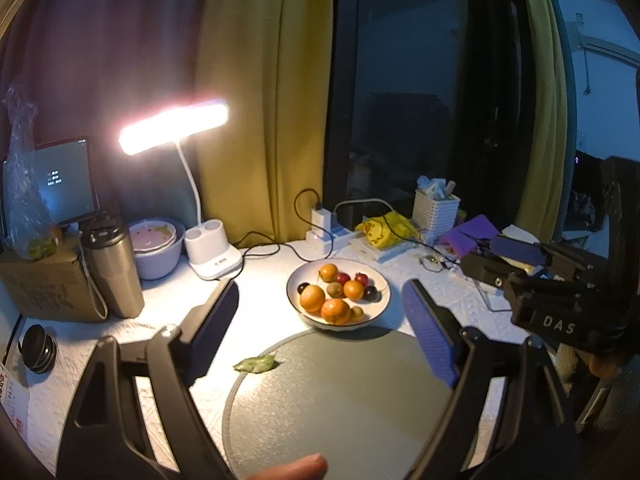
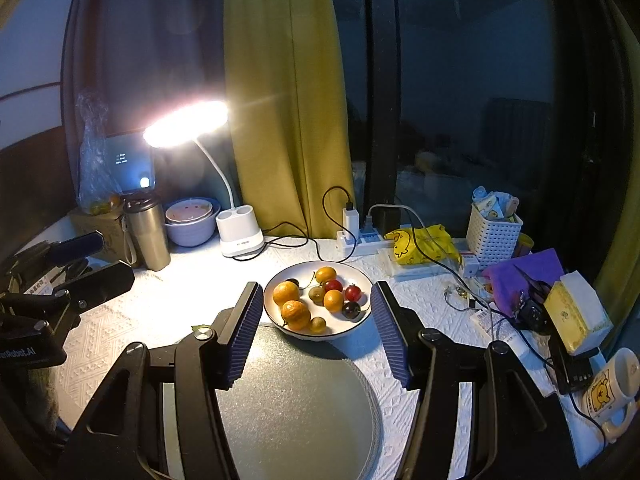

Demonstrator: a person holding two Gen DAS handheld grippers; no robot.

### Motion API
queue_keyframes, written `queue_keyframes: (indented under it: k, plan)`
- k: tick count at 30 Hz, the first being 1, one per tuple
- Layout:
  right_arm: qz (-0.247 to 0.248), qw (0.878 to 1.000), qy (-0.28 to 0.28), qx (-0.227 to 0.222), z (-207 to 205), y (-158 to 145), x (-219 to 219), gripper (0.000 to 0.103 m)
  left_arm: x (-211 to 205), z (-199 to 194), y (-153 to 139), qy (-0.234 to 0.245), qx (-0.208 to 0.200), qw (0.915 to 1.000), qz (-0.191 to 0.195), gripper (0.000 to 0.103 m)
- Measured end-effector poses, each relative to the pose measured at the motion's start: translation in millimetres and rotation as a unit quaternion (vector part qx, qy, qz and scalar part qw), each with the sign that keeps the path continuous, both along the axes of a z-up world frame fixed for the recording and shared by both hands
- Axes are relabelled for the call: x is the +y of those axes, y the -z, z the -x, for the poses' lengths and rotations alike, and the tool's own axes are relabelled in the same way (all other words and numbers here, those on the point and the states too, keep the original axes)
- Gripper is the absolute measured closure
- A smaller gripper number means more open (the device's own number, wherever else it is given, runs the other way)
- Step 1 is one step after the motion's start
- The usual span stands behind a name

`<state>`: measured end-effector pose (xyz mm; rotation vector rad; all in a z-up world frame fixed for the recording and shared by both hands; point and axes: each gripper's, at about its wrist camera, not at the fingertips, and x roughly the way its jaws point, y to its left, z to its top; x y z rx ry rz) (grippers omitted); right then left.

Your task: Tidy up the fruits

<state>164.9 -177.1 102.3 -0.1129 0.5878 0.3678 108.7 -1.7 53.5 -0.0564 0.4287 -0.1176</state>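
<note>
A white bowl (image 1: 338, 293) of mixed fruit sits at the centre of both views on a surface covered with a white embossed cloth (image 2: 132, 320). Inside lie several small oranges (image 1: 312, 298), dark red and near-black cherry tomatoes (image 1: 343, 278) and a few greenish-brown round fruits (image 1: 335, 289); all the fruit is in the bowl.

Just in front of the bowl, lower centre of the frame, lies a round grey-green tray (image 1: 340, 404) with nothing on its face. A green leaf (image 1: 256, 363) rests at its upper left edge.

The left tongs (image 1: 320, 320) hang above the tray with their blue ribbed pads wide apart, holding nothing. The right tongs (image 2: 316, 324) hang likewise, pads apart and bare, framing the bowl on either side in the right wrist view.

At upper left a lit white desk lamp (image 2: 188, 122) glows beside a steel flask (image 2: 147, 234), stacked bowls (image 2: 192, 220) and a cardboard box (image 1: 44, 280). Behind the bowl a yellow curtain (image 2: 288, 100) hangs by a dark window. To the right are a power strip (image 2: 360, 236), a yellow bag (image 2: 420, 244), a white basket (image 2: 492, 236), a purple cloth (image 2: 528, 276) and a cartoon mug (image 2: 616, 388).
</note>
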Motion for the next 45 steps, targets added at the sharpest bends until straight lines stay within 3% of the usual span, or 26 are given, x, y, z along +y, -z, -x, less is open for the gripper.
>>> queue_keyframes:
  k: [45]
  plan:
    - [0.002, 1.000, 0.001, 0.006, -11, 4, 2, 0.044, 4, -16, 6, 0.001, 0.002, 1.0000, 0.006, 0.018]
